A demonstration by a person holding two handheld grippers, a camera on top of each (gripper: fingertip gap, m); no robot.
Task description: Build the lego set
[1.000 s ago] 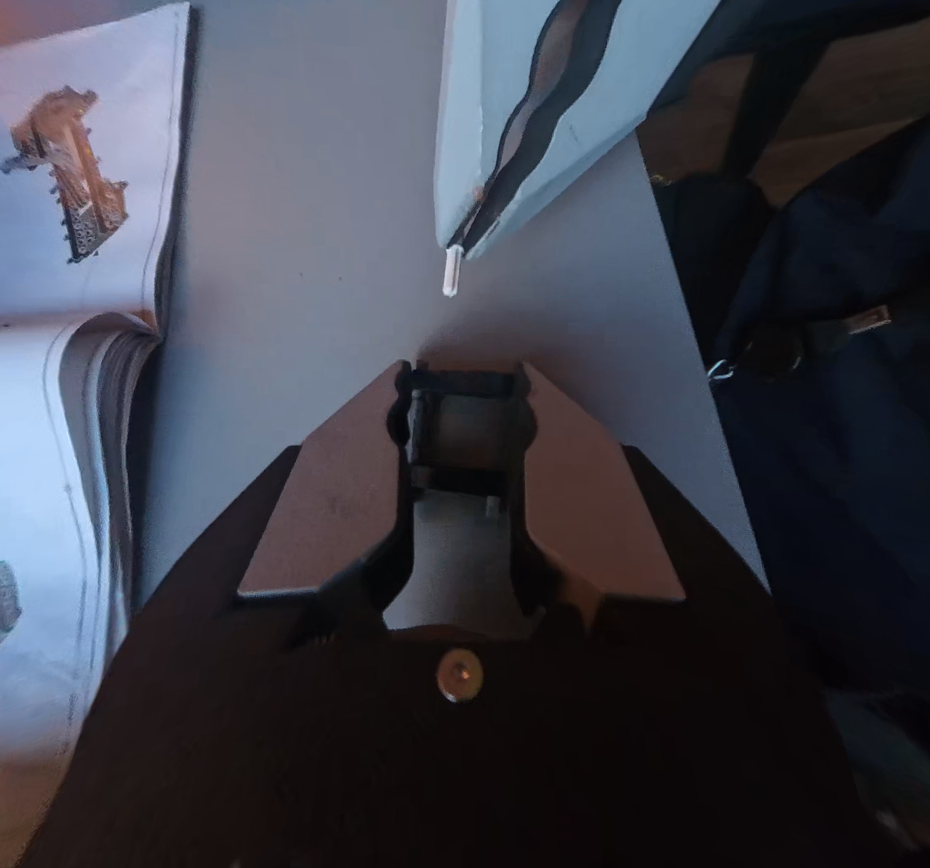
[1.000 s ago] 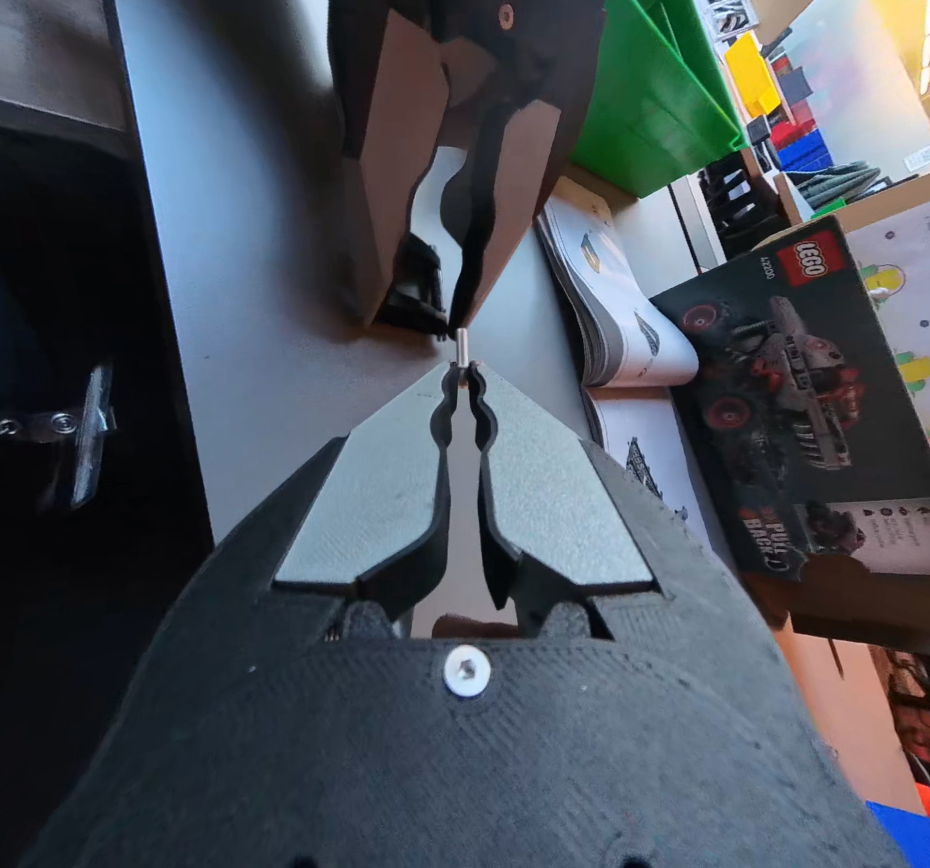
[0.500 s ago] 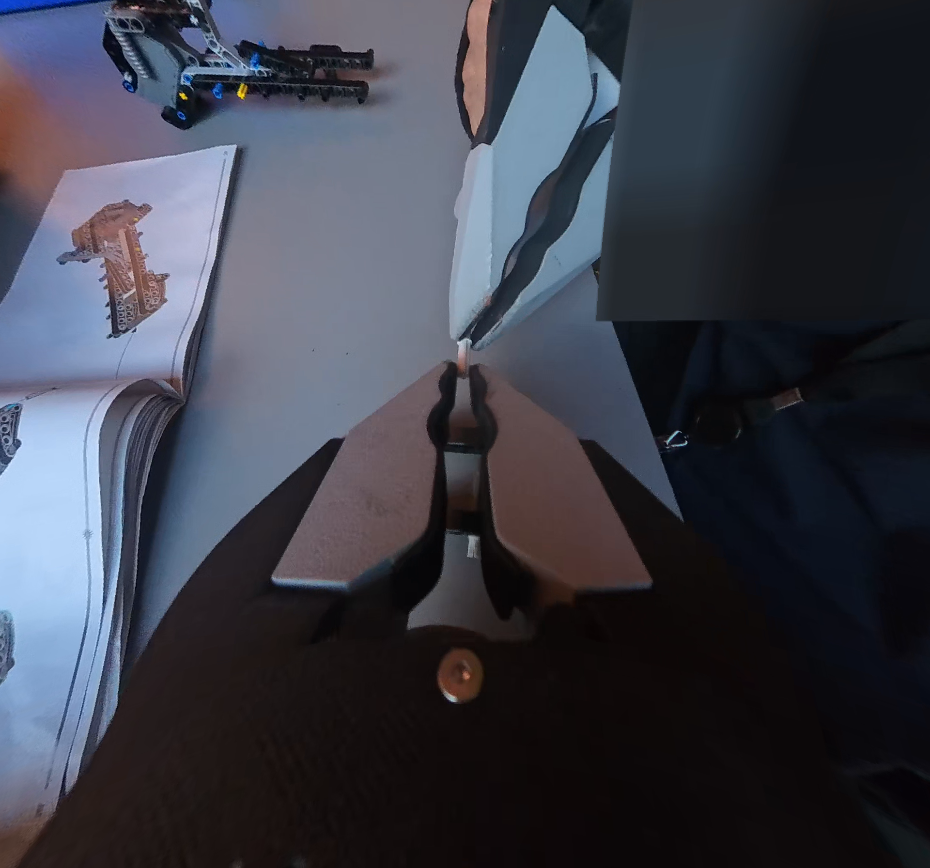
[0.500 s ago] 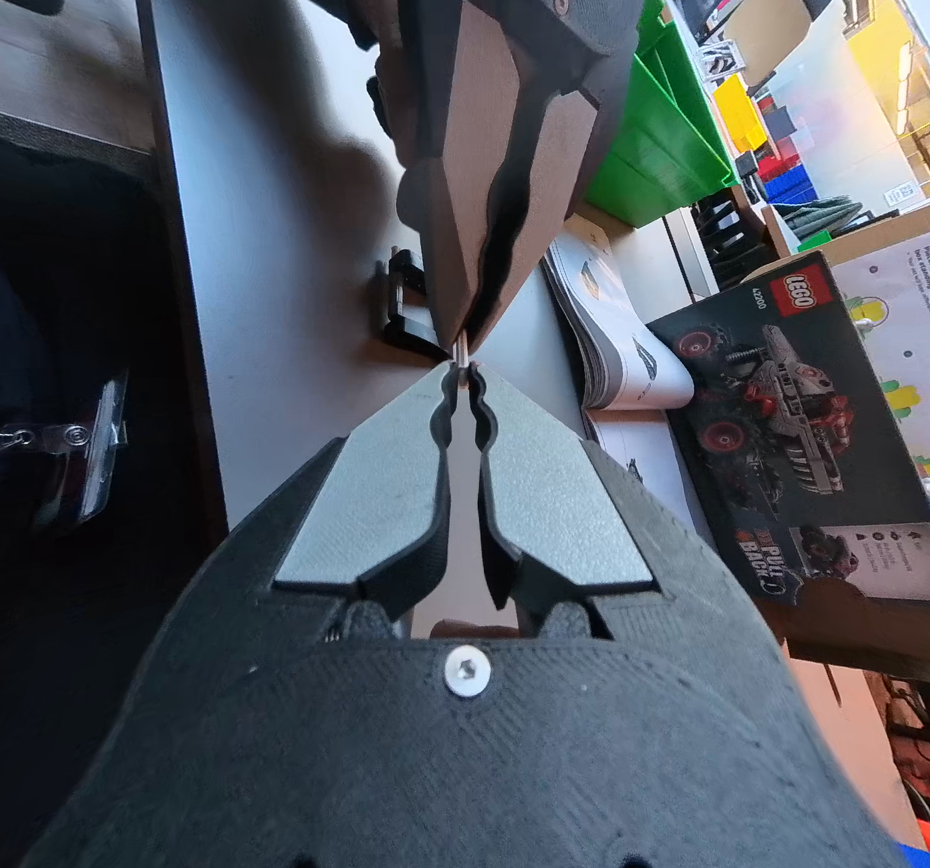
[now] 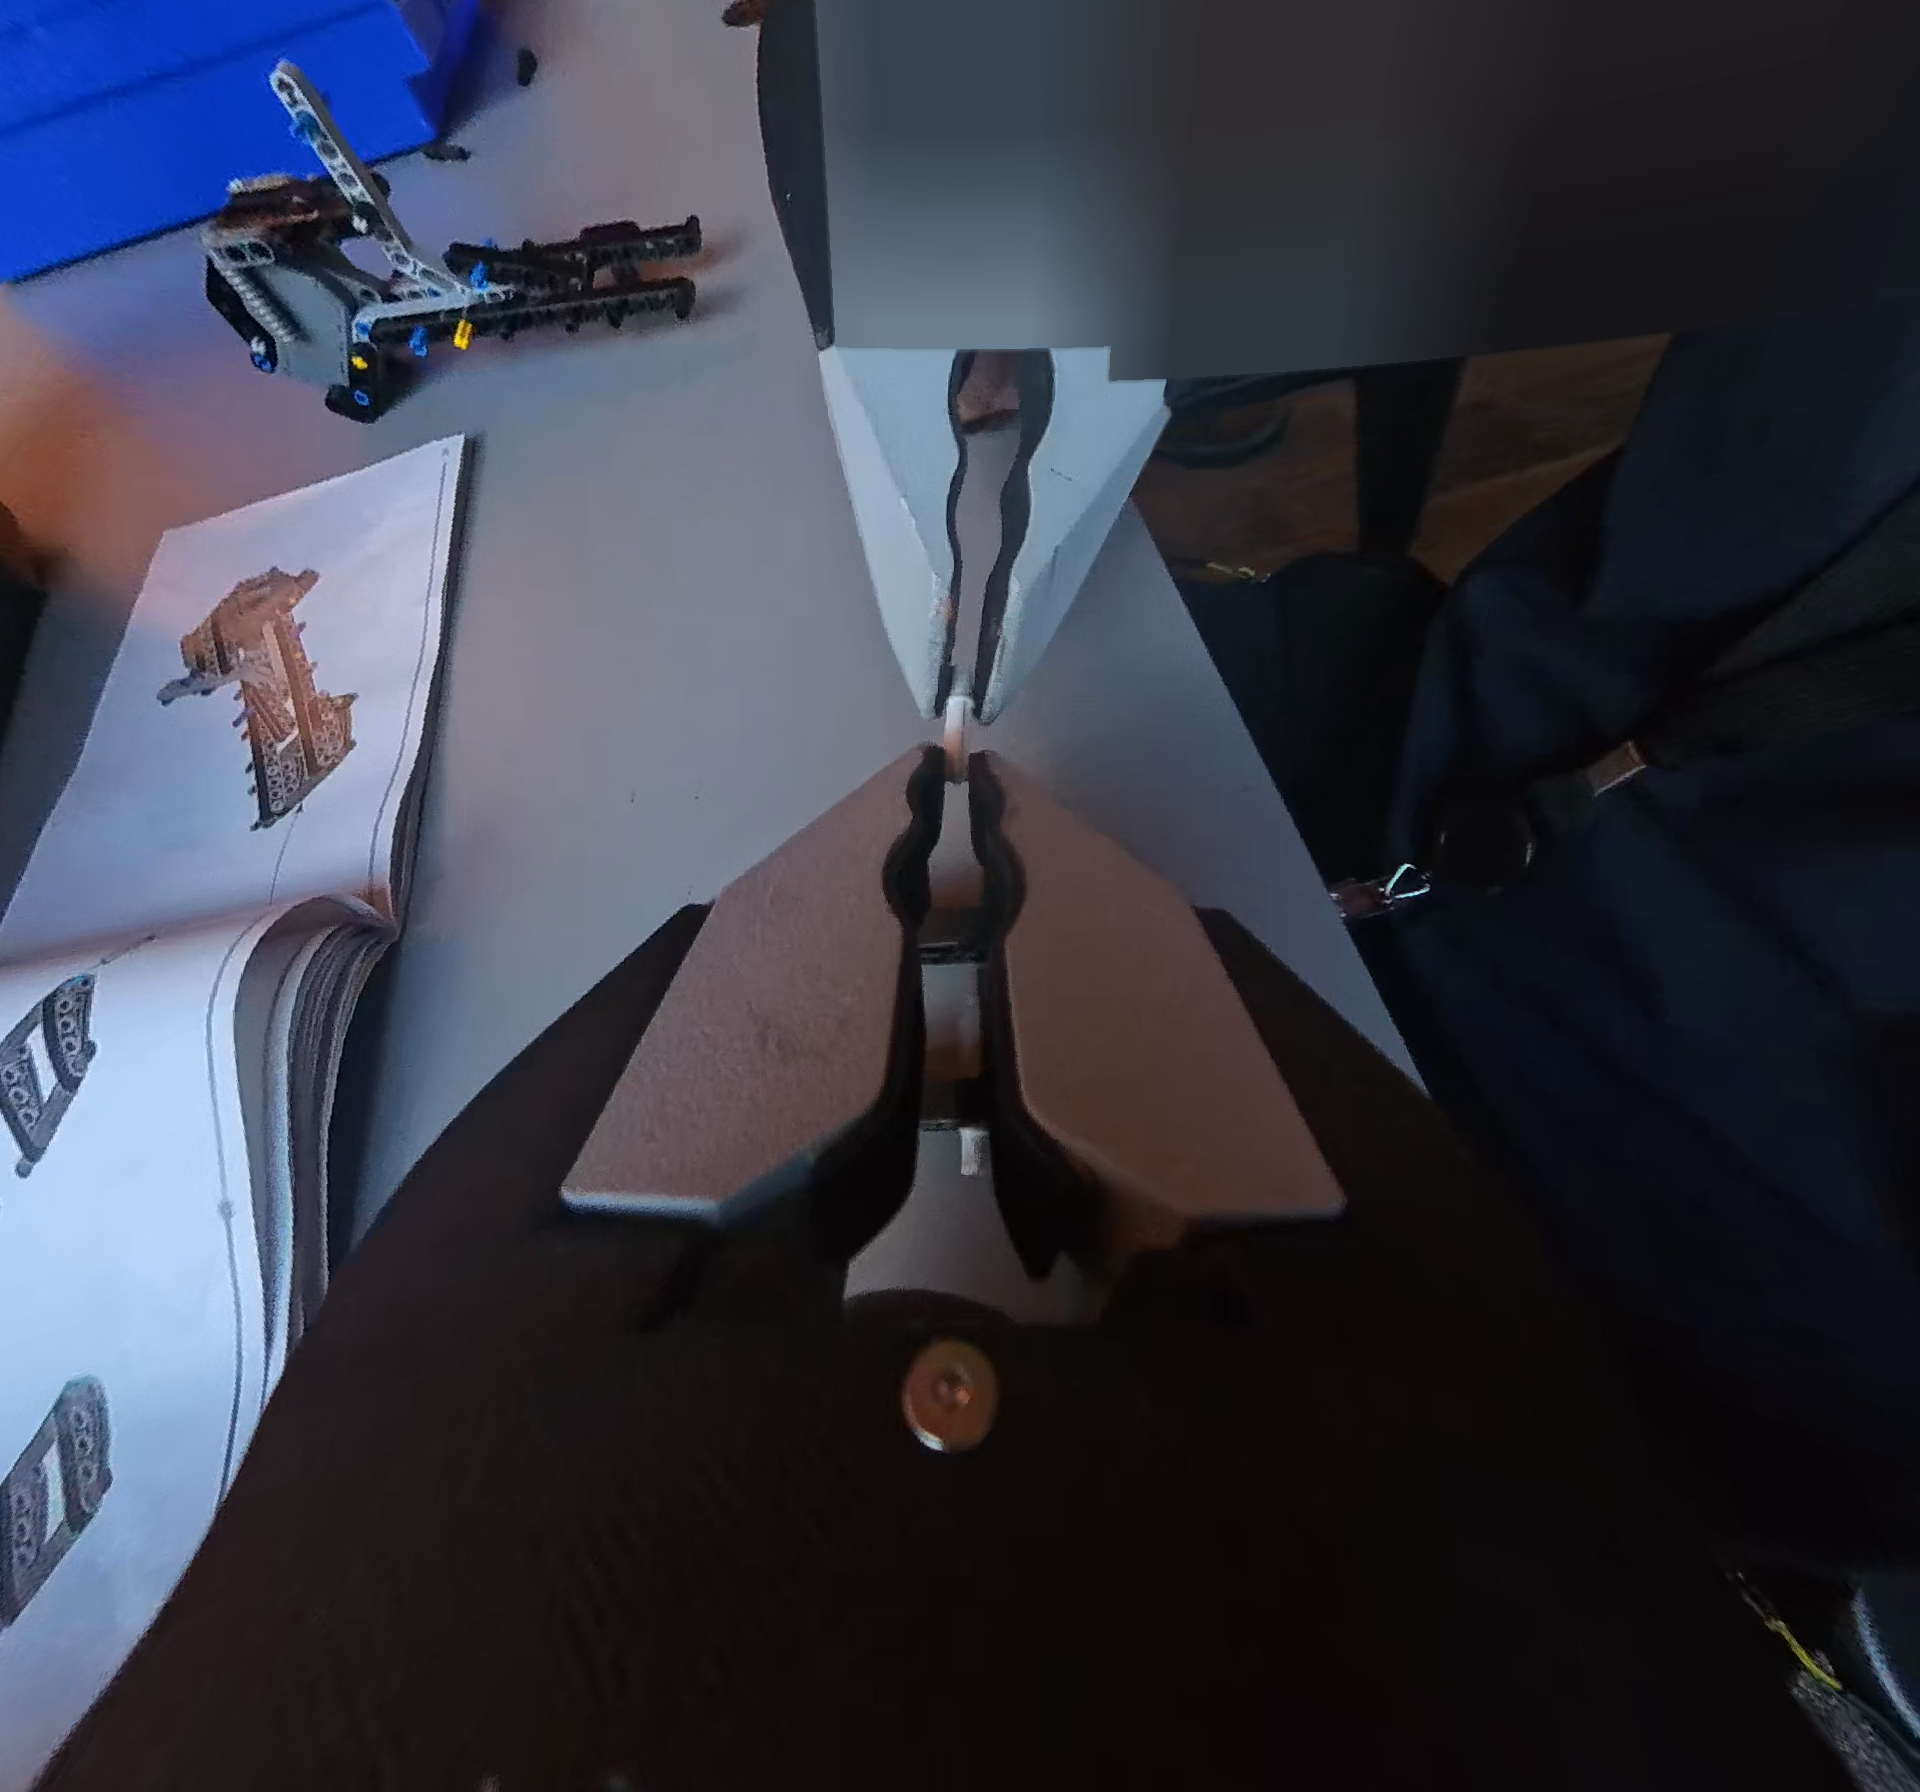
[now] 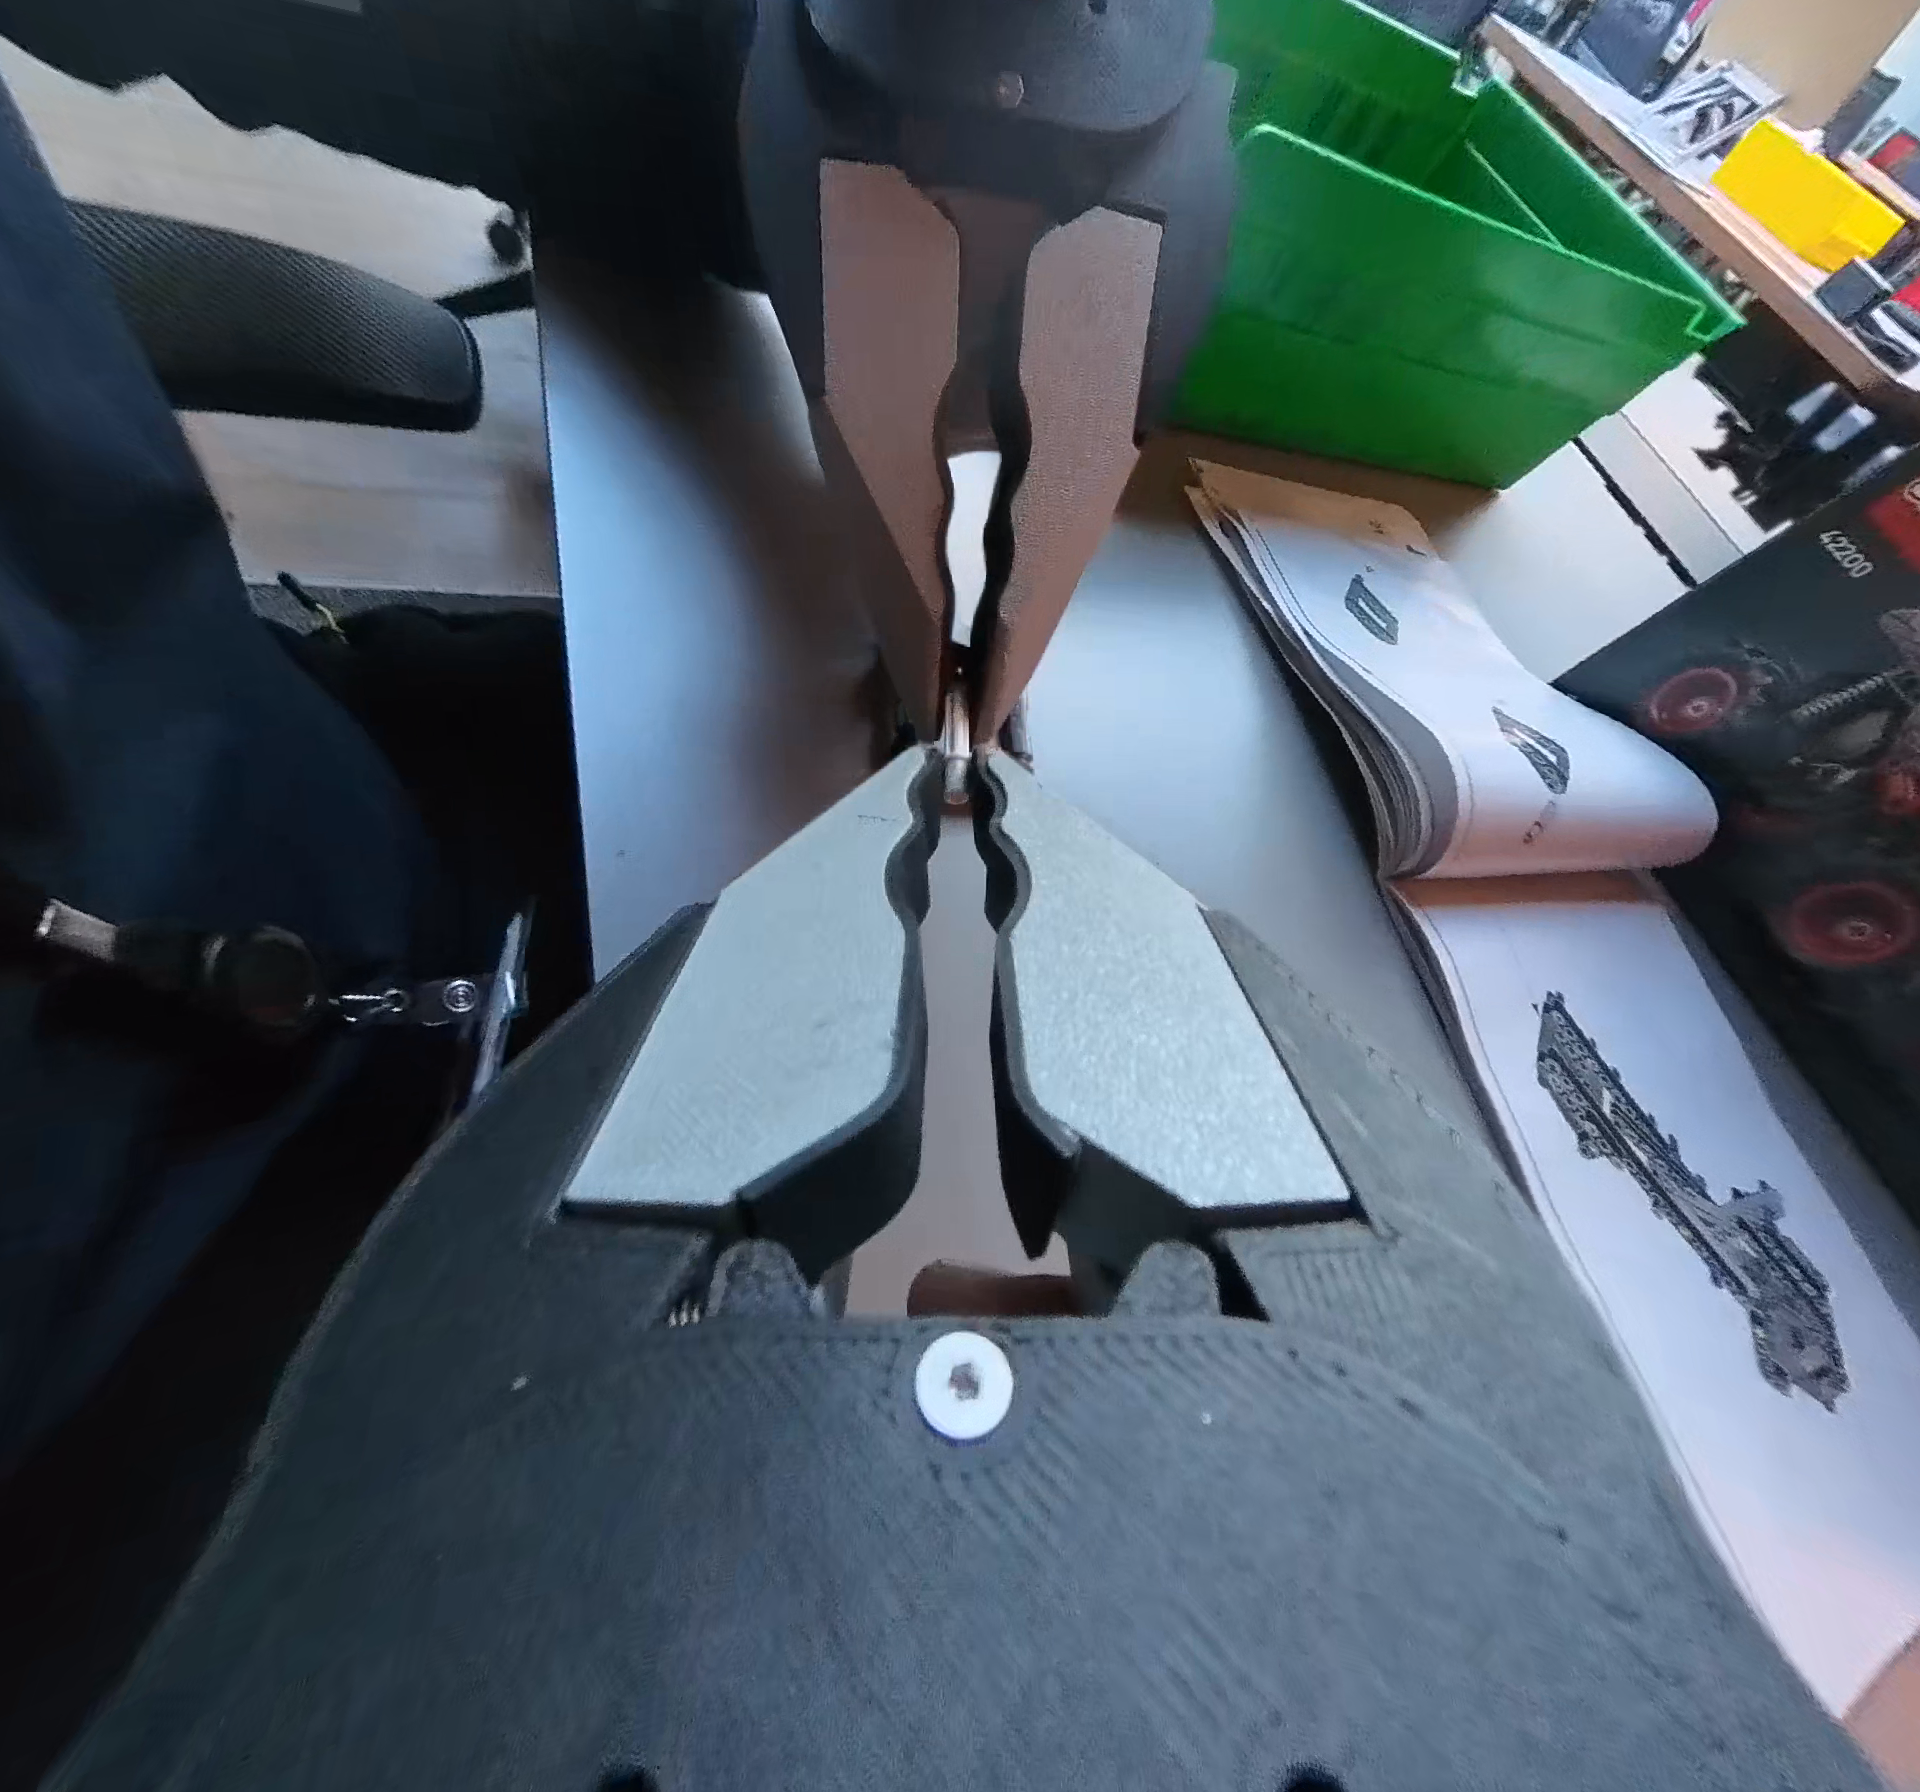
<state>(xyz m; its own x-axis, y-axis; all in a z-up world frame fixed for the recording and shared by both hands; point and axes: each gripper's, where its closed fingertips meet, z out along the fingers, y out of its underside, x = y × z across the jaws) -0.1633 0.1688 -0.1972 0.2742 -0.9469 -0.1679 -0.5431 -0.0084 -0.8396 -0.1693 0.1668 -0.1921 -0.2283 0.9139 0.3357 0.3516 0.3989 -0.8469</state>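
Observation:
A small light-grey pin is held between both grippers, which meet tip to tip above the grey table. My left gripper, with brown fingers, is shut on one end of the pin. My right gripper, with grey fingers, is shut on the other end; it shows in the left wrist view coming from above. The pin also shows in the right wrist view, with the left gripper opposite. A black frame piece lies on the table under my left fingers, mostly hidden.
A partly built dark model lies at the back left by a blue bin. An open instruction booklet lies left. A green bin and the set's box stand beyond. A person's dark clothing is past the table edge. Only a small space, under 4 cm, lies between the two pairs of fingers.
My left gripper let go of the black frame piece, lifted off it and shut on the pin held by my right gripper. Both grippers have swung to face each other tip to tip.

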